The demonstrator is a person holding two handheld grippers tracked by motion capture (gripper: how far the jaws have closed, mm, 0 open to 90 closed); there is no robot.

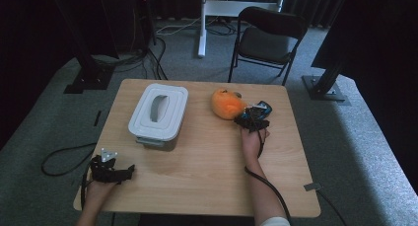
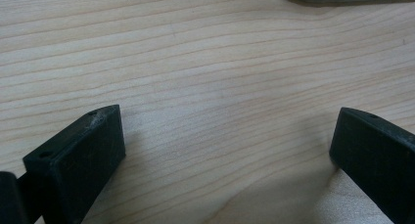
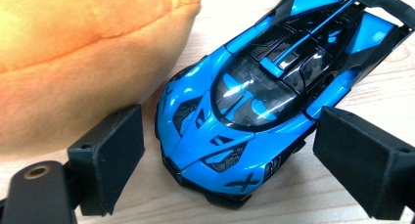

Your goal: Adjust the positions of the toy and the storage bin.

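right gripper [image 3: 225, 150] fingers wide open | blue toy car [image 3: 264, 92] between, seemingly untouched | left gripper [image 2: 227, 150] open, empty

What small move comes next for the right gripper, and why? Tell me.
Probably close the right gripper on the blue toy car: its open jaws already flank the car's nose, apart from its sides, and the orange plush toy crowds one jaw.

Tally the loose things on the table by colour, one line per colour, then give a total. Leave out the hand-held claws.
Orange: 1, the plush toy
Blue: 1, the toy car, lying between the open jaws of the right claw
Grey-white: 1, the lidded box
Total: 3
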